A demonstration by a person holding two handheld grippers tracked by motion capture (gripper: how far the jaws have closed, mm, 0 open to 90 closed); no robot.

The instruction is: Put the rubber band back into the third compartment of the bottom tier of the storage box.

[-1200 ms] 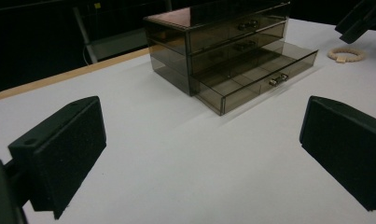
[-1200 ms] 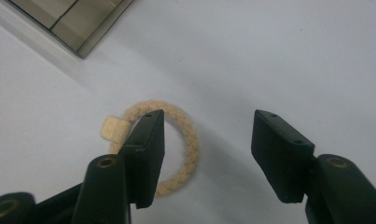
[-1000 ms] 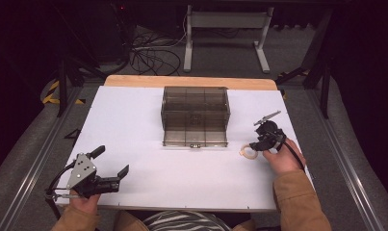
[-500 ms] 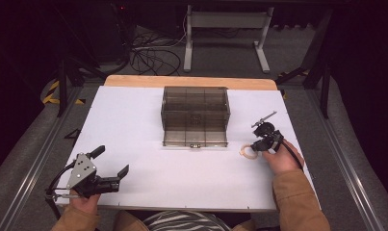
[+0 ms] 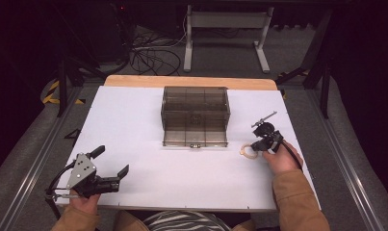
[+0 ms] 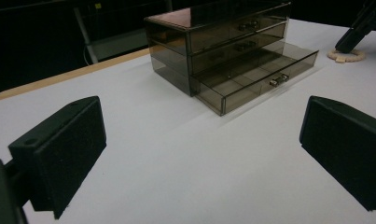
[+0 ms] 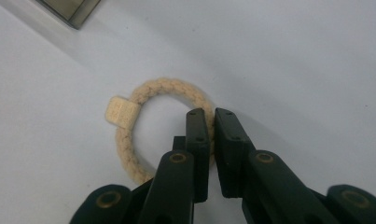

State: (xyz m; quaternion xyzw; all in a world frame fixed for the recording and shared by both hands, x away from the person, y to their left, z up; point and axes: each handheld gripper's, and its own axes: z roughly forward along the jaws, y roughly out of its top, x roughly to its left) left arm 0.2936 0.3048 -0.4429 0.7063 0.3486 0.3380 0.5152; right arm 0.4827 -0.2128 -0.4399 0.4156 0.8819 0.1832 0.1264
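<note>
A cream braided rope ring (image 7: 129,144) with a small square tag lies flat on the white table (image 5: 134,125), just right of a smoked clear drawer box (image 5: 195,115). My right gripper (image 7: 211,122) points down at the ring's right side, its jaws shut on the rope; from above the ring (image 5: 248,151) shows beside that gripper (image 5: 257,145). The box's bottom drawer (image 6: 258,74) is pulled out. Near the table's front left edge, my left gripper (image 5: 112,161) is held open, nothing between its pads (image 6: 64,149).
The drawer box has three drawers; the upper two are closed. A wooden strip (image 5: 187,82) runs along the table's far edge. Metal rails flank the table, with cables and a stand's legs (image 5: 225,33) on the floor beyond.
The right gripper has dipped slightly lower toward the ring. The left gripper has stayed where it was.
</note>
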